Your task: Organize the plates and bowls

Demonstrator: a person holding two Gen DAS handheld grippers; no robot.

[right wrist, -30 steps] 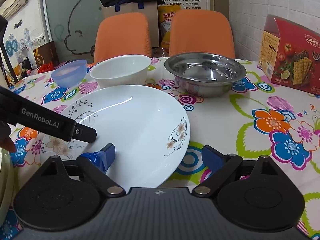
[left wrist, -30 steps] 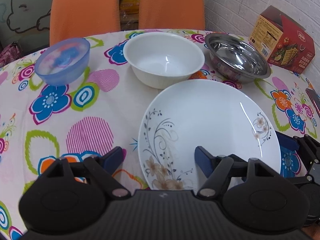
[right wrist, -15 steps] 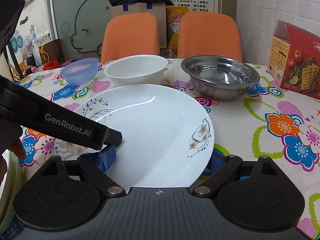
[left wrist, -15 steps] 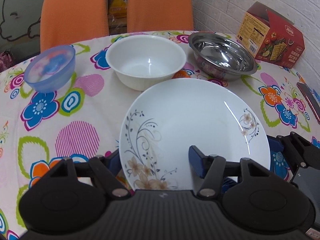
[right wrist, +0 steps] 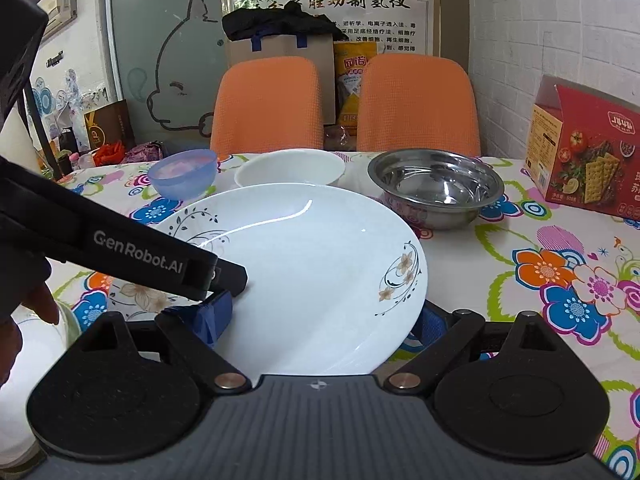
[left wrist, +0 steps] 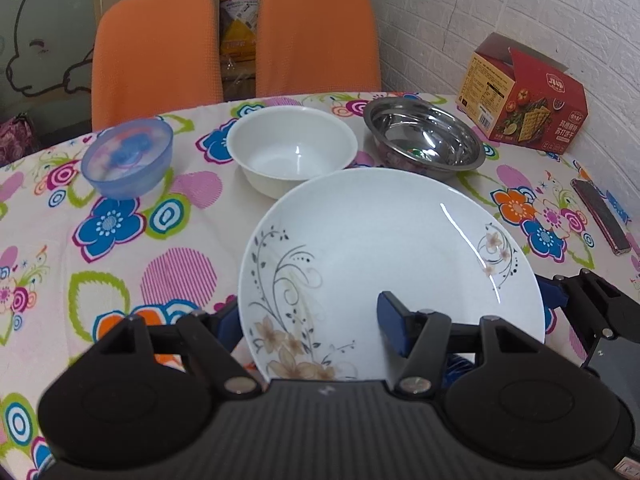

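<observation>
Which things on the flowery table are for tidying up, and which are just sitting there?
For the job:
white flowered plate
white bowl
steel bowl
blue bowl

Just lying about:
red cracker box
phone
orange chairs

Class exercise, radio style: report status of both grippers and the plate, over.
Left gripper and right gripper both shut on floral plate. Plate raised, tilted. White bowl and steel bowl just beyond its rim.

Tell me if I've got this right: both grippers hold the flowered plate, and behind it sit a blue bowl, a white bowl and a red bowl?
Nearly. The third bowl is shiny metal, not red, as the left wrist view shows. Both grippers, left and right, straddle the plate, behind which sit the blue bowl and white bowl.
</observation>
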